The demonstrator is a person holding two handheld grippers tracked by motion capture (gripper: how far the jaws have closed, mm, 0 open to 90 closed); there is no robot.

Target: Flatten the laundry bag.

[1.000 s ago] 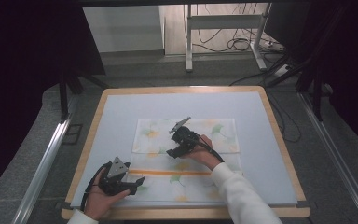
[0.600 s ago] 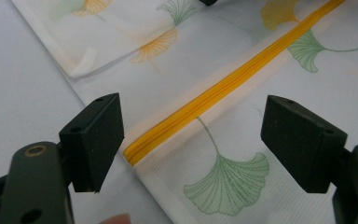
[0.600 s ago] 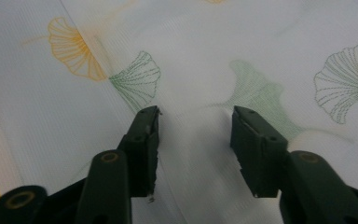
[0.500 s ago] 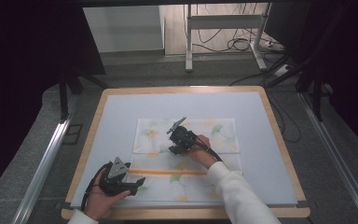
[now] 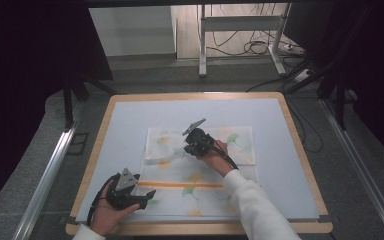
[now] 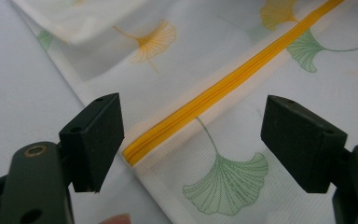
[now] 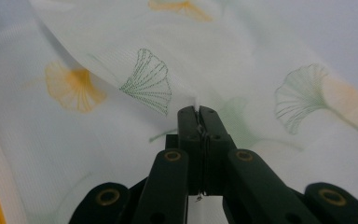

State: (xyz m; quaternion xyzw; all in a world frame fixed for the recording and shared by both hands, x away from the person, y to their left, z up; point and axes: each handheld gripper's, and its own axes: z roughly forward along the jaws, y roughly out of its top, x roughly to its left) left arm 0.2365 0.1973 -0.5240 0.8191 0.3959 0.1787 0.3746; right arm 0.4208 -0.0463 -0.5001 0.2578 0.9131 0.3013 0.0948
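A white mesh bag (image 5: 240, 145) printed with ginkgo leaves lies flat on the pale mat, an orange zipper (image 5: 180, 184) running across its lower half. My right gripper (image 5: 188, 149) sits over the bag's upper middle. Its jaws have just been closing and are now shut on a pinch of the bag's fabric (image 7: 121, 140), which runs up between the right gripper's (image 7: 198, 112) pads. My left gripper (image 5: 147, 196) rests at the bag's lower left corner. It is open, and the left gripper (image 6: 193, 140) straddles the zipper's end (image 6: 135, 151) without touching it.
The mat (image 5: 130, 120) covers a wood-rimmed table (image 5: 305, 150). A metal stand (image 5: 202, 40) and loose cables (image 5: 255, 47) lie on the floor beyond the far edge. Aluminium rails (image 5: 45, 175) run along both sides.
The right gripper's jaws have closed on the bag's fabric while the hand barely shifted. The left gripper has kept still and open.
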